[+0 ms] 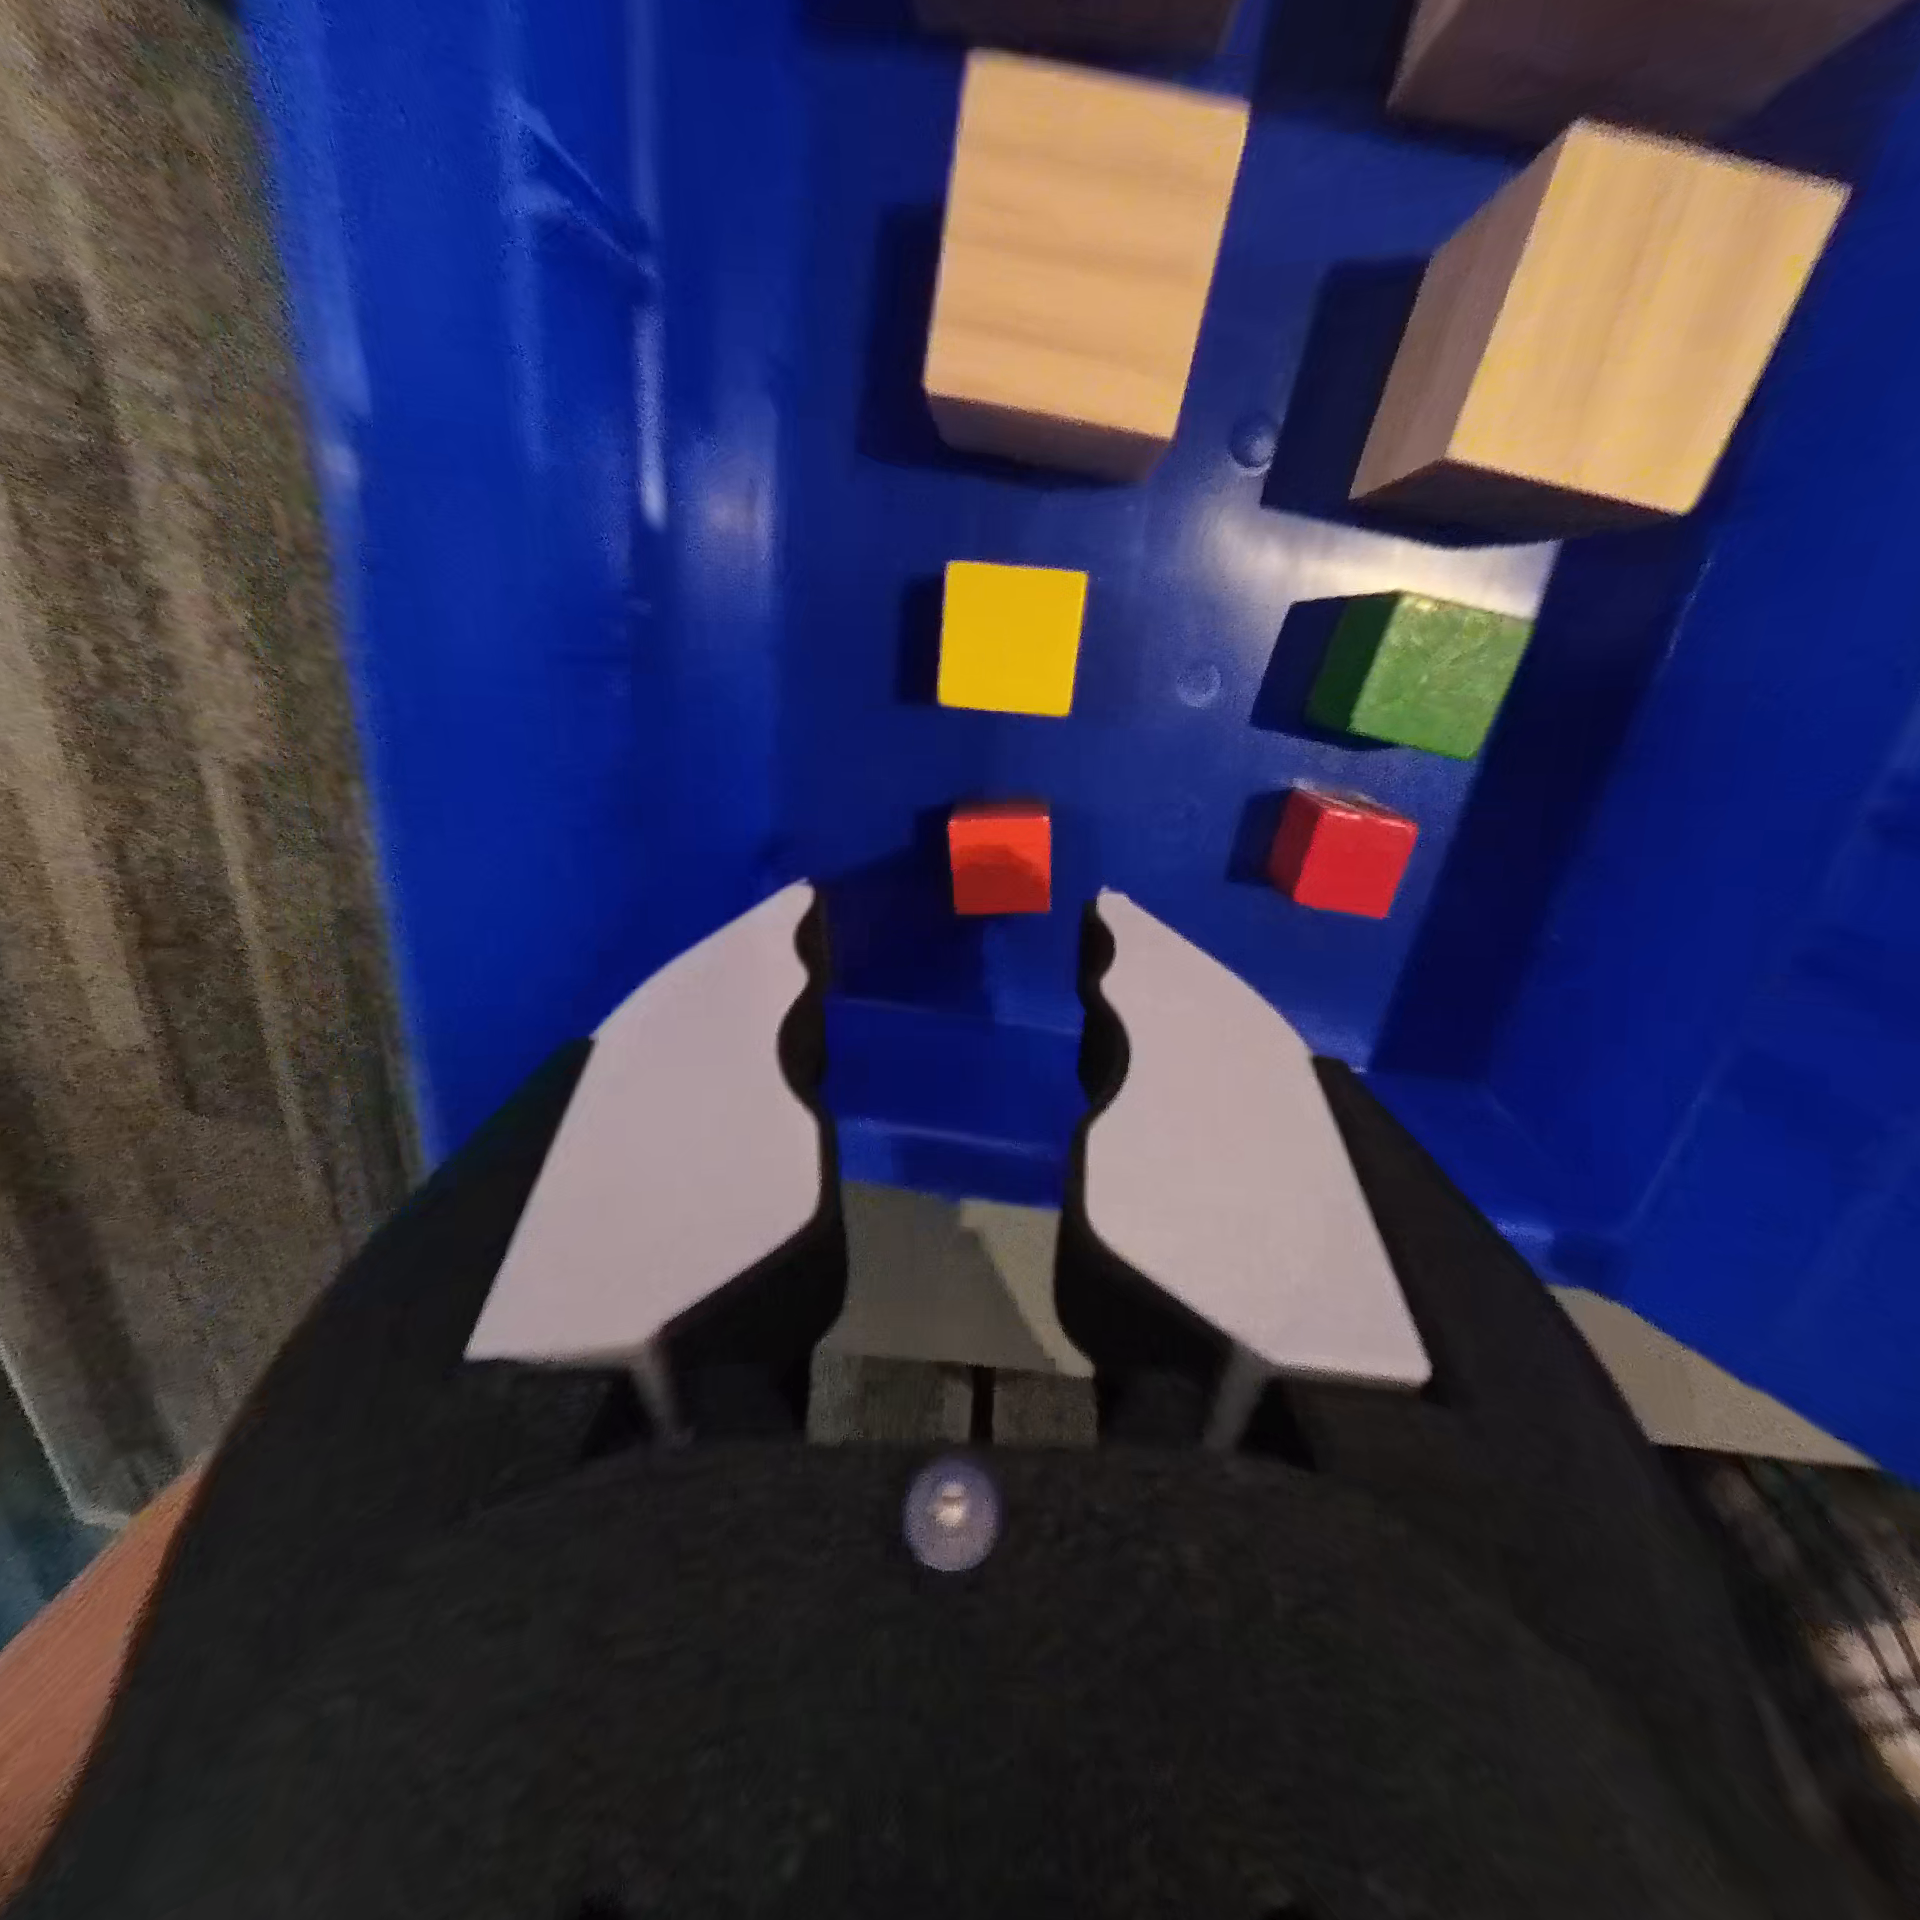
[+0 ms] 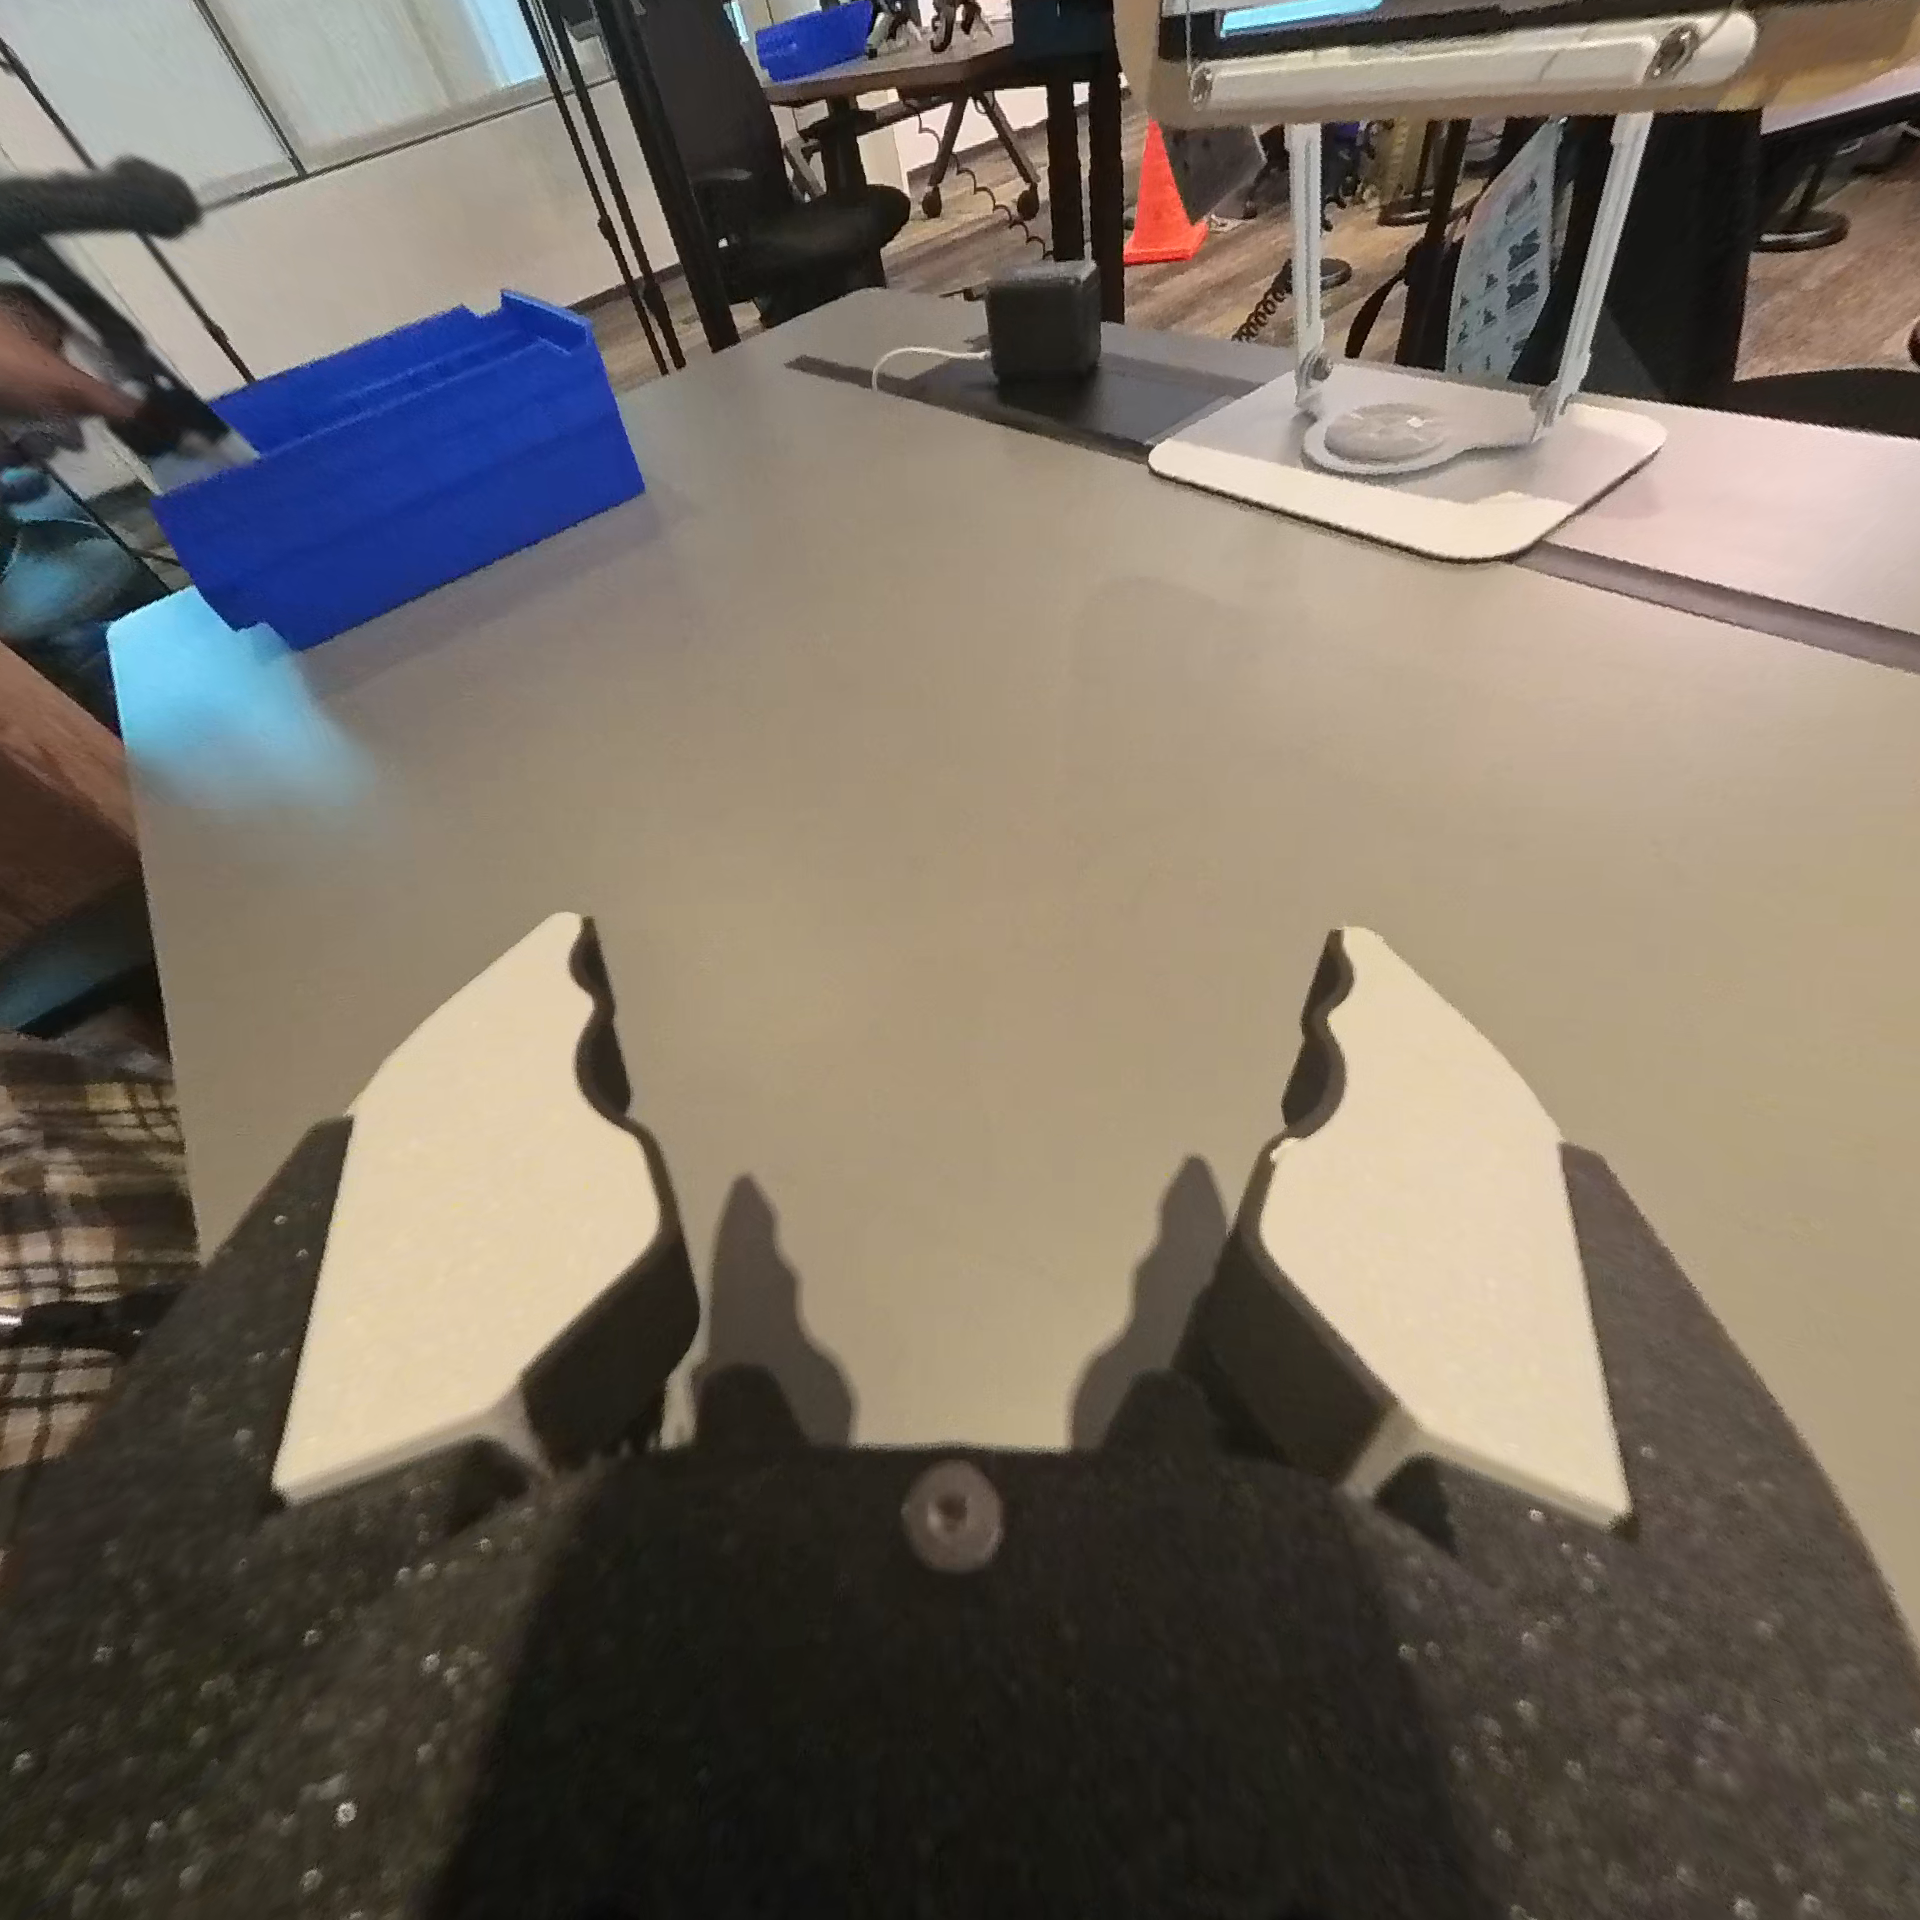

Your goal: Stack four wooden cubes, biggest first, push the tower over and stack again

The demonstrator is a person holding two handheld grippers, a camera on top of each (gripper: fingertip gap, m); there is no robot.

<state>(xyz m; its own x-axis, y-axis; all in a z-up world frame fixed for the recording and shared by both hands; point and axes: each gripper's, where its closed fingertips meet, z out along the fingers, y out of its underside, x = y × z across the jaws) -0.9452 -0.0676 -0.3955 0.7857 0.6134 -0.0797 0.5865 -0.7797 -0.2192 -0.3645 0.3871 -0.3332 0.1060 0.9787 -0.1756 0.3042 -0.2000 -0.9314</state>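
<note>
In the left wrist view a blue bin [image 1: 582, 623] holds cubes in two rows. Two large plain wooden cubes [image 1: 1081, 260] [image 1: 1600, 322] lie farthest. A yellow cube [image 1: 1010, 638] and a green cube [image 1: 1423, 673] lie in the middle. Two small red cubes [image 1: 1000, 858] [image 1: 1342, 852] lie nearest. My left gripper [image 1: 951, 904] is open and empty above the bin's near end, with the left red cube just beyond its tips. My right gripper [image 2: 961, 935] is open and empty over the grey table [image 2: 987, 727]. The bin [image 2: 416, 468] stands at the table's far left corner.
A white stand base [image 2: 1403, 488] and a small black box [image 2: 1042, 330] with a white cable sit at the table's far edge. The left gripper and a hand [image 2: 62, 384] show at the bin's left end. Chairs, desks and an orange cone [image 2: 1164, 203] stand beyond. Spacing between my two grippers at the tips: around 75 centimetres.
</note>
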